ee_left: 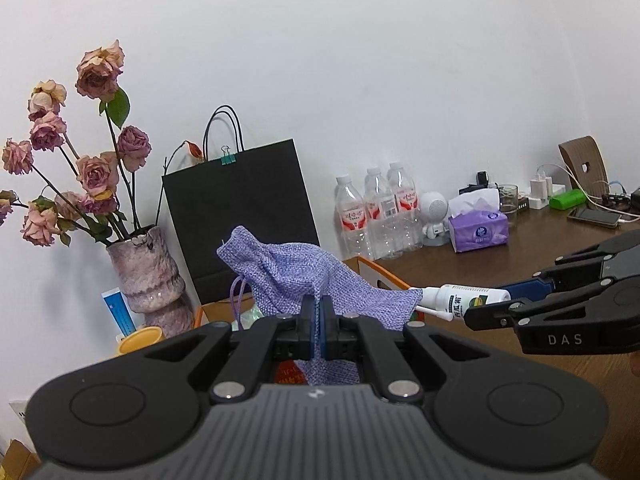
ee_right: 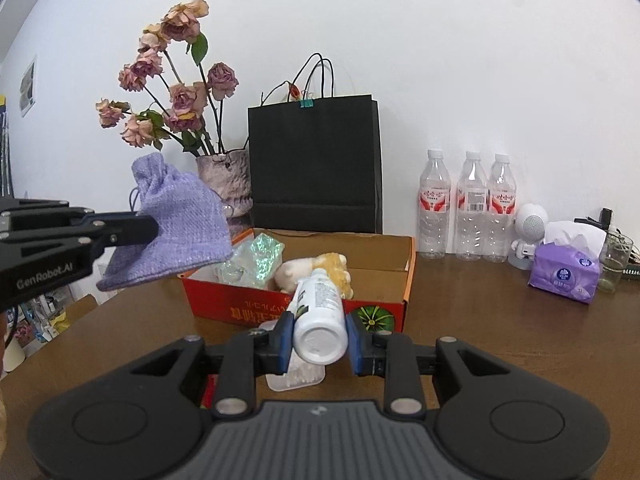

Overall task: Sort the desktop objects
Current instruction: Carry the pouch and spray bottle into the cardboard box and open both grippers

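My left gripper (ee_left: pixel 317 330) is shut on a purple knitted drawstring pouch (ee_left: pixel 296 276) and holds it in the air above the left end of the orange cardboard box (ee_right: pixel 304 314). It also shows in the right wrist view (ee_right: pixel 180 224). My right gripper (ee_right: pixel 318 336) is shut on a white spray bottle (ee_right: pixel 320 316), nozzle pointing forward toward the box. The bottle shows in the left wrist view (ee_left: pixel 460 298), held just right of the pouch. The box holds a shiny plastic packet (ee_right: pixel 256 260) and a cream plush toy (ee_right: pixel 316 272).
A vase of dried roses (ee_right: pixel 228 180) and a black paper bag (ee_right: pixel 316 164) stand behind the box. Three water bottles (ee_right: pixel 468 208), a small white robot figure (ee_right: pixel 528 232) and a purple tissue pack (ee_right: pixel 564 276) stand at the right. A clear lidded container (ee_right: pixel 294 378) lies under my right gripper.
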A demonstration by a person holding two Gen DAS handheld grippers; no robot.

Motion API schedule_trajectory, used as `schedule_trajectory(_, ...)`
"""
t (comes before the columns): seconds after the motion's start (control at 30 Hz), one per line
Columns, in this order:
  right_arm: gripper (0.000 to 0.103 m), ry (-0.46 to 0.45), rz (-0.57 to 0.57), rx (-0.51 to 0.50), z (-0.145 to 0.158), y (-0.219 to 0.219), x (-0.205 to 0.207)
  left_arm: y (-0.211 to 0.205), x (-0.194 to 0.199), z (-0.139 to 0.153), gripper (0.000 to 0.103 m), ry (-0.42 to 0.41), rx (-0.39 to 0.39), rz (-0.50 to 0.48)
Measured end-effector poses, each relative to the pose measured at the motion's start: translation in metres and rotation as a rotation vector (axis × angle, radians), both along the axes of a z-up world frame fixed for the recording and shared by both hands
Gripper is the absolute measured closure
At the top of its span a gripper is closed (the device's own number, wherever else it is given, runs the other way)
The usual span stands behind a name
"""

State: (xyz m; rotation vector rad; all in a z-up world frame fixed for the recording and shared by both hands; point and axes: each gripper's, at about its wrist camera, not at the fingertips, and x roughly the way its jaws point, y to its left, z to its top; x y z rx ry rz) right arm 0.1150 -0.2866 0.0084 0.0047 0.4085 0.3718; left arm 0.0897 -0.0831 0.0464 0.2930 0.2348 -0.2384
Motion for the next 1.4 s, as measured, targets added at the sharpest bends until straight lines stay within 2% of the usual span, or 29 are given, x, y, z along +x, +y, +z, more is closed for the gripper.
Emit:
schedule_trajectory(0.23,0.077,0.0,-0.013,0.0,0.02,0.004,0.031,0.009,0.026,0.02,0.1,0.021,-0.002,0.005)
schedule_trajectory(0.37,0.077,0.005,-0.034,-0.021,0.037,0.012,0.073,0.008,0.065,0.029,0.1,0.072,-0.013,0.016)
schedule_trajectory(0.5,0.077,0.054,-0.062,-0.077,0.043,0.025,0.13,0.003,0.119,0.026,0.1,0.163,0.022,0.046)
schedule_trajectory(0.6,0.077,0.1,-0.088,-0.126,0.033,0.035,0.176,0.003,0.168,0.015,0.1,0.231,0.053,0.11)
schedule_trajectory(0.7,0.077,0.146,-0.138,-0.158,0.015,0.046,0.22,0.001,0.205,-0.003,0.1,0.23,0.09,0.185)
schedule_trajectory(0.9,0.077,0.217,-0.161,-0.195,-0.017,0.06,0.244,-0.004,0.259,-0.057,0.1,0.315,0.127,0.298)
schedule_trajectory(1.0,0.077,0.253,-0.172,-0.213,-0.032,0.068,0.256,-0.005,0.271,-0.076,0.1,0.366,0.14,0.312)
schedule_trajectory(1.07,0.077,0.276,-0.18,-0.225,-0.043,0.072,0.264,-0.009,0.277,-0.084,0.1,0.381,0.18,0.321)
schedule_trajectory(1.17,0.077,0.312,-0.191,-0.243,-0.058,0.079,0.276,-0.013,0.281,-0.093,0.1,0.402,0.219,0.335)
schedule_trajectory(1.27,0.077,0.334,-0.195,-0.247,-0.067,0.079,0.282,-0.015,0.282,-0.098,0.098,0.416,0.226,0.346)
schedule_trajectory(1.33,0.077,0.334,-0.192,-0.25,-0.071,0.075,0.281,-0.015,0.282,-0.099,0.09,0.418,0.215,0.353)
schedule_trajectory(1.37,0.076,0.323,-0.203,-0.248,-0.072,0.074,0.28,-0.015,0.281,-0.099,0.073,0.416,0.206,0.358)
schedule_trajectory(1.4,0.072,0.302,-0.208,-0.245,-0.071,0.073,0.277,-0.015,0.281,-0.098,0.042,0.414,0.197,0.363)
